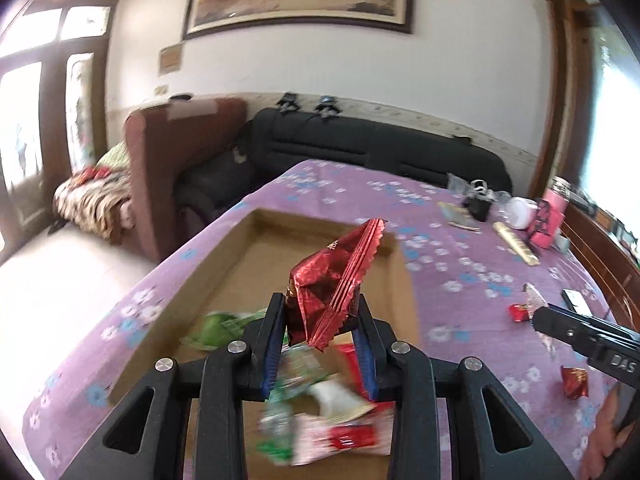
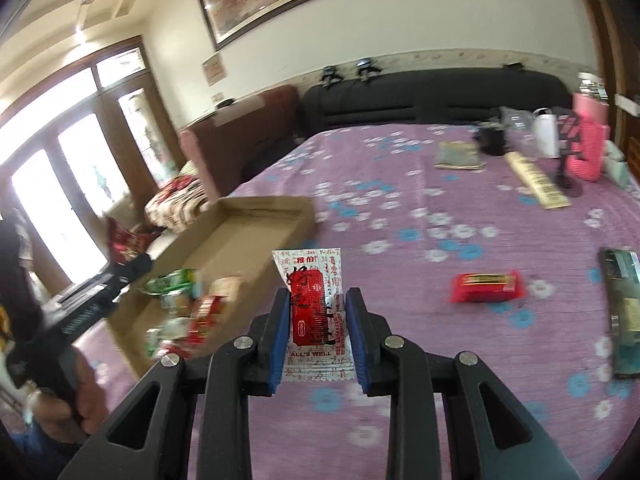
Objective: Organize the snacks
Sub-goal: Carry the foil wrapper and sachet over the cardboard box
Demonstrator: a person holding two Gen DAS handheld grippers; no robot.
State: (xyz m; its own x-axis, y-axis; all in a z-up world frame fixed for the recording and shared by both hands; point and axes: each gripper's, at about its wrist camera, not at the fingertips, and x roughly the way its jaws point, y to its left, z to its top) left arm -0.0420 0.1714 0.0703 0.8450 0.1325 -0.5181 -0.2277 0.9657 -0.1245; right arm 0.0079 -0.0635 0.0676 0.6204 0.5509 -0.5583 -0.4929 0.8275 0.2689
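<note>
My left gripper point(image 1: 320, 312) is shut on a shiny red foil snack packet point(image 1: 332, 288) and holds it above the open cardboard box point(image 1: 224, 256), which holds several green, white and red snack packets point(image 1: 320, 412). My right gripper point(image 2: 318, 308) is shut on a white and red snack packet point(image 2: 316, 308) above the purple flowered tablecloth point(image 2: 400, 184), right of the box point(image 2: 256, 216). The right gripper also shows at the right of the left wrist view point(image 1: 538, 312). The left gripper with its red packet point(image 2: 124, 244) shows at the left of the right wrist view.
Loose red snacks lie on the cloth point(image 2: 486, 286) point(image 1: 576, 382) point(image 1: 518, 312). A dark flat packet point(image 2: 624, 312) lies at the right edge. A long beige box point(image 2: 536, 180), pink box point(image 2: 586, 152), white cup point(image 2: 546, 134) and black object point(image 2: 494, 140) stand at the far end. A black sofa point(image 1: 360, 144) lies behind.
</note>
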